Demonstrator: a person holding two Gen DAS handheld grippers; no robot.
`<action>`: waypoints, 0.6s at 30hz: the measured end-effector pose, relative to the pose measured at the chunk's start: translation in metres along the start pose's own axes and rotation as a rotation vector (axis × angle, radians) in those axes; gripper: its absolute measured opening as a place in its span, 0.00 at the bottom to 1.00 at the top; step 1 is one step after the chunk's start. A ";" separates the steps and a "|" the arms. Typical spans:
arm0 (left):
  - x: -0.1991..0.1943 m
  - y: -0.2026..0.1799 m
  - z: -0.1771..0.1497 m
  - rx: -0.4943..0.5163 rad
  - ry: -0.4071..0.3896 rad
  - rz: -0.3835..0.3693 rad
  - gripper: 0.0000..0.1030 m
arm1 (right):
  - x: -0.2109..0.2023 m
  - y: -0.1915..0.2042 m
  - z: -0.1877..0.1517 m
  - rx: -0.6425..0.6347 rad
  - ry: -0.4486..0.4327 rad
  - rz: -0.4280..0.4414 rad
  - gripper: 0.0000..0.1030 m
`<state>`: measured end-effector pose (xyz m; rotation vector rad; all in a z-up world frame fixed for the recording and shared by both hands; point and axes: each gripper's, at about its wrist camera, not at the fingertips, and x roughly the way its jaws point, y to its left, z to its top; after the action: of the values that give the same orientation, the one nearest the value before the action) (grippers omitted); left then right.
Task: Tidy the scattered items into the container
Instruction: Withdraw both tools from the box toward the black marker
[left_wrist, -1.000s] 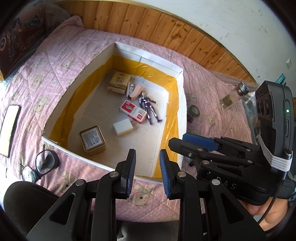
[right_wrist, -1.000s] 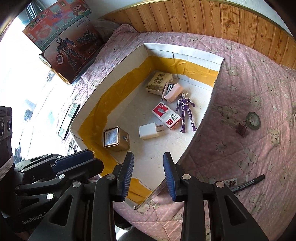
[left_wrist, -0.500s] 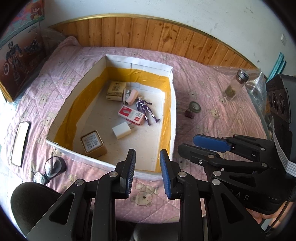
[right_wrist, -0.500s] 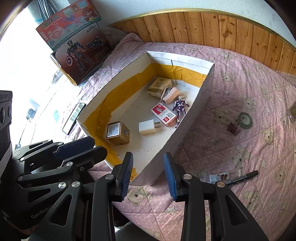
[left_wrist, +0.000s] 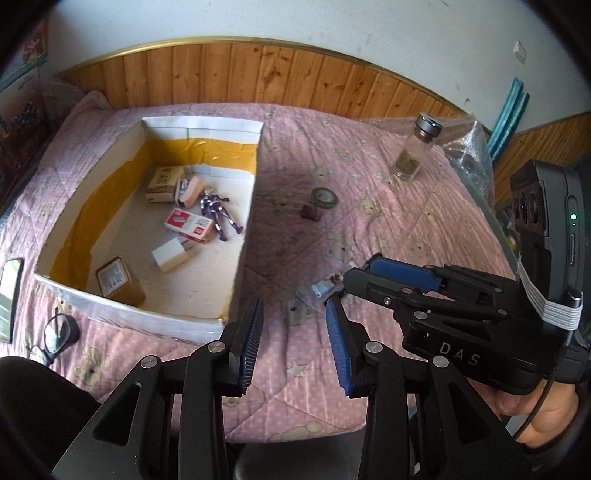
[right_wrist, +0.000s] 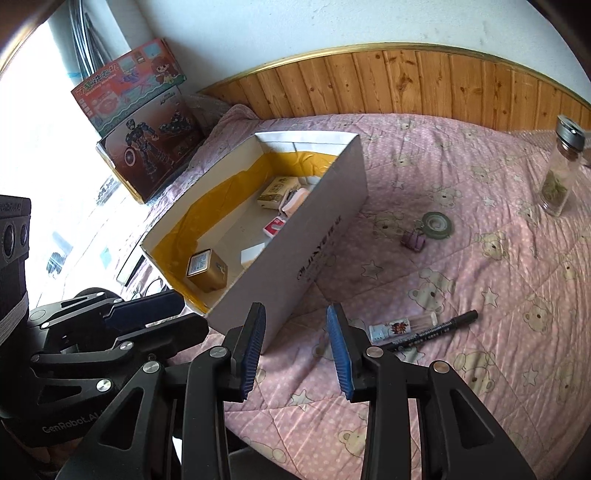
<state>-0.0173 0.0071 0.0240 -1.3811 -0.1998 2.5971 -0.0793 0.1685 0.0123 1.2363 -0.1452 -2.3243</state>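
The container (right_wrist: 325, 229) is an open white cardboard box with yellow tape along its inner walls, and it lies on the pink quilt. On the quilt outside it are a black marker (right_wrist: 432, 329), a small clear tube (right_wrist: 402, 325) just beside the marker, a grey tape roll (right_wrist: 437, 224), a purple clip (right_wrist: 413, 241) near the roll, and an upright glass jar (right_wrist: 559, 173)
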 end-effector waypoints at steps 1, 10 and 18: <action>0.004 -0.006 -0.001 0.009 0.008 -0.009 0.36 | 0.000 -0.008 -0.004 0.021 0.000 -0.002 0.36; 0.046 -0.039 0.000 0.044 0.086 -0.061 0.39 | 0.011 -0.087 -0.042 0.235 0.037 -0.048 0.36; 0.100 -0.055 0.004 0.076 0.152 -0.083 0.41 | 0.026 -0.142 -0.059 0.440 0.073 -0.003 0.36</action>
<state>-0.0692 0.0837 -0.0431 -1.5012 -0.1319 2.3952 -0.0979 0.2873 -0.0863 1.5225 -0.6585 -2.3181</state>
